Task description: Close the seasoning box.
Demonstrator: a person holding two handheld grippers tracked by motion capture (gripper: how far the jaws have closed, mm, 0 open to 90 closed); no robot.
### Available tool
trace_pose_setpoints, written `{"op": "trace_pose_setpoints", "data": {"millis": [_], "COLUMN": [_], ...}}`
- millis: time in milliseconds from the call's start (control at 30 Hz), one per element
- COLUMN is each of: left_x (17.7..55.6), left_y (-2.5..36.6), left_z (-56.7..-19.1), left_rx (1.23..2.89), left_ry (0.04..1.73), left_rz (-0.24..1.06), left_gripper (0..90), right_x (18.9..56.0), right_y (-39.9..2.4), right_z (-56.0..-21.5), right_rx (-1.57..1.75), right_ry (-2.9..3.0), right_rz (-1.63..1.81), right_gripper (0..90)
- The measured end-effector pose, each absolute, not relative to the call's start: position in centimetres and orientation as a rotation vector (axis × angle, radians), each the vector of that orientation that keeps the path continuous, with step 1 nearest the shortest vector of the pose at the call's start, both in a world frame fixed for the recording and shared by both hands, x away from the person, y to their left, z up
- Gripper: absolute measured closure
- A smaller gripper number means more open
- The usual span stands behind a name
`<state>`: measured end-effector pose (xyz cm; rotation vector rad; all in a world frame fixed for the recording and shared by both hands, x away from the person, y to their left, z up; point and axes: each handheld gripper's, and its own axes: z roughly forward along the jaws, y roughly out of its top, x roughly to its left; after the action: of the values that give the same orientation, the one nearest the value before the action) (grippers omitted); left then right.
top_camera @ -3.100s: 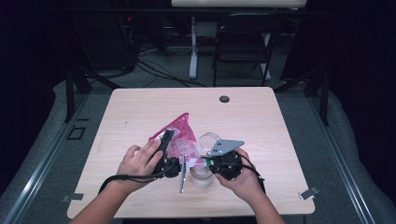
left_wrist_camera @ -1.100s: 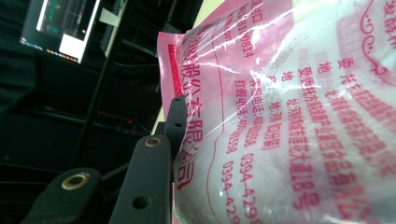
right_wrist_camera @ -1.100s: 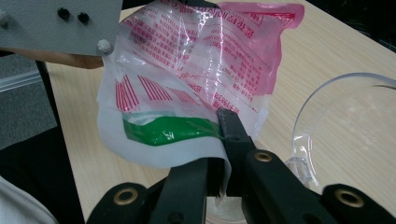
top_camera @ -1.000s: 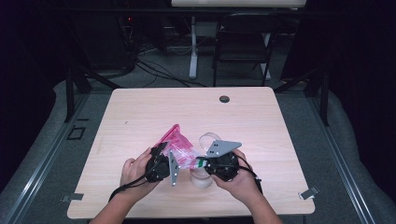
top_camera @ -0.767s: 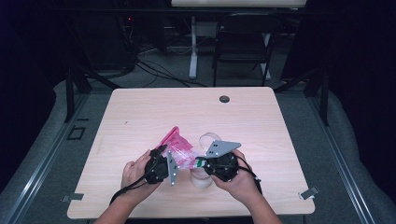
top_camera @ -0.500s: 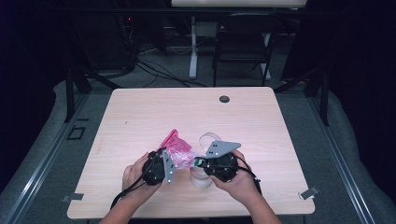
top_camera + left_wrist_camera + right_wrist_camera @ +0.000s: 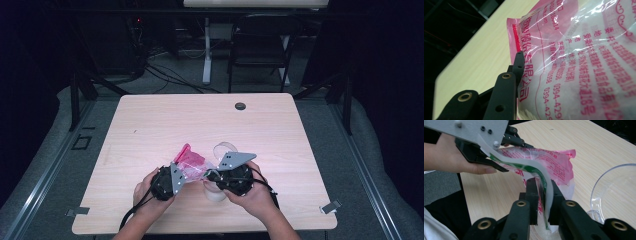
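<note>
Pink bag (image 7: pixel 190 161) held by left gripper (image 7: pixel 176 178); right gripper (image 7: pixel 212 176) loosening around its white-green strip; clear bowl (image 7: pixel 616 195) beside.

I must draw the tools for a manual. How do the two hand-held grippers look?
Both the left gripper and the right gripper have round black bodies, each topped by a grey three-cornered plate with small screws. Their tongs are black bars with brass-ringed pivot holes. A black cable trails from the left one. The forearms are bare.
</note>
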<state>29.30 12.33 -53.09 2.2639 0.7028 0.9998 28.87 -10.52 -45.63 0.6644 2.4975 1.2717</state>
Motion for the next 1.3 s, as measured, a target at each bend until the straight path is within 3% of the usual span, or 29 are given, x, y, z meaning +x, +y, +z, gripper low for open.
{"op": "trace_pose_setpoints", "data": {"millis": [267,633,933,1300], "left_x": [29.5,30.3,30.8,31.2], "left_y": [12.6,13.3,13.8,14.0], "left_z": [-53.5,-54.3,-55.1,-55.6], "left_rx": [2.256,2.229,2.2,2.178], "left_ry": [0.726,0.787,0.848,0.872], "left_rz": [0.949,0.761,0.636,0.555], "left_gripper": [69.5,69.5,69.5,69.5], "right_x": [29.0,29.1,29.4,29.6], "right_y": [-10.5,-10.9,-11.2,-11.1], "right_z": [-45.7,-45.5,-45.4,-45.6], "right_rx": [0.682,0.715,0.737,0.764], "right_ry": [2.488,2.455,2.425,2.446], "right_rz": [1.317,1.397,1.392,1.398], "right_gripper": [69.0,52.0,43.0,40.2]}}
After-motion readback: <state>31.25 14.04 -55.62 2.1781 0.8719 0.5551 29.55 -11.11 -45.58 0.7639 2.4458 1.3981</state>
